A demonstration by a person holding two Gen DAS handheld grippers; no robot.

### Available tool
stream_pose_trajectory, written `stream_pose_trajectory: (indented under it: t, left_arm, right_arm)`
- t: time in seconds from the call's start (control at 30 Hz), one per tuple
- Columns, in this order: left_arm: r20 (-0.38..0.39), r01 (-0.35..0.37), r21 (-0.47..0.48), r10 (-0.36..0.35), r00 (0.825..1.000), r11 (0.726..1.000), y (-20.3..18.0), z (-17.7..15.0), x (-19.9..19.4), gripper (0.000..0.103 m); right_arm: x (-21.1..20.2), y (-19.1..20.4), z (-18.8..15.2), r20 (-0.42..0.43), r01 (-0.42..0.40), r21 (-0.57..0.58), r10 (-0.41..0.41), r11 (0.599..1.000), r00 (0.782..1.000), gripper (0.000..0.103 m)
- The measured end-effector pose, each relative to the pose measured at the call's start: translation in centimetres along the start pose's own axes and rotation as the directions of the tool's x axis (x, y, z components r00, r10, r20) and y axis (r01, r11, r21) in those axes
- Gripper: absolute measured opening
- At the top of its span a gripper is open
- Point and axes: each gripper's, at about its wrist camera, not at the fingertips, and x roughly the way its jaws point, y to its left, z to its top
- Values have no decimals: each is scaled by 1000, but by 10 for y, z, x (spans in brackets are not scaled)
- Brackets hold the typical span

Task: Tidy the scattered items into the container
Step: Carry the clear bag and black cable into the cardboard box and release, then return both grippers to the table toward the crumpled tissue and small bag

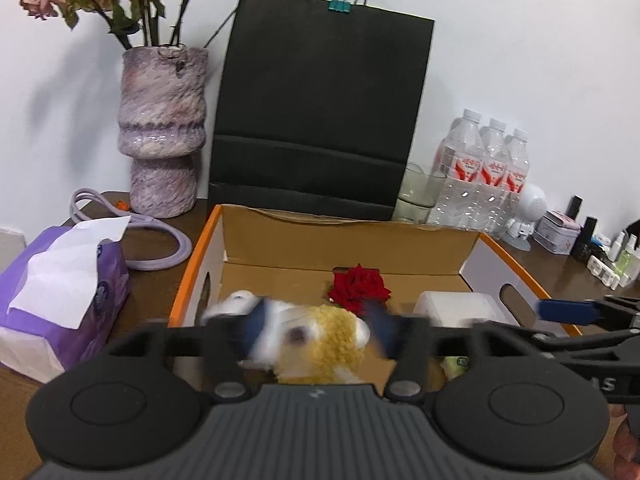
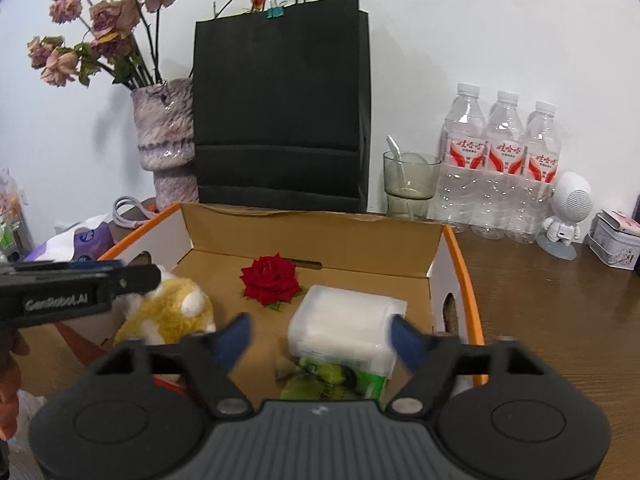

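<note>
An orange-rimmed cardboard box (image 1: 192, 258) (image 2: 460, 256) stands open on the wooden table. In it lie a red rose (image 1: 359, 286) (image 2: 271, 280), a white plastic box (image 2: 346, 322) (image 1: 456, 306) and a green packet (image 2: 340, 380). My left gripper (image 1: 316, 330) is over the box's left part, its blurred fingers around a yellow and white plush toy (image 1: 332, 344) (image 2: 168, 312); the grip is unclear. My right gripper (image 2: 322, 338) is open and empty, just above the white plastic box.
A black paper bag (image 1: 320, 120) (image 2: 280, 120) stands behind the box. A vase of dried roses (image 1: 162, 128) (image 2: 166, 128), a purple tissue pack (image 1: 60, 280) and a cable (image 1: 160, 240) are left. A glass (image 2: 408, 184), water bottles (image 2: 500, 168), a white figure (image 2: 566, 212) and a tin (image 2: 616, 240) are right.
</note>
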Motion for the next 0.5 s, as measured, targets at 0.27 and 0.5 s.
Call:
stream_pose_trajectory:
  t: [0.27, 0.5]
  left_arm:
    - [3, -39, 6, 39, 999, 999, -1, 4, -3, 103]
    - [32, -37, 13, 36, 999, 999, -3, 7, -13, 103]
  right_arm:
    - [-10, -2, 7, 3, 6, -14, -6, 1000, 1000, 103]
    - [-15, -5, 10, 13, 8, 3, -8, 1000, 1000, 103]
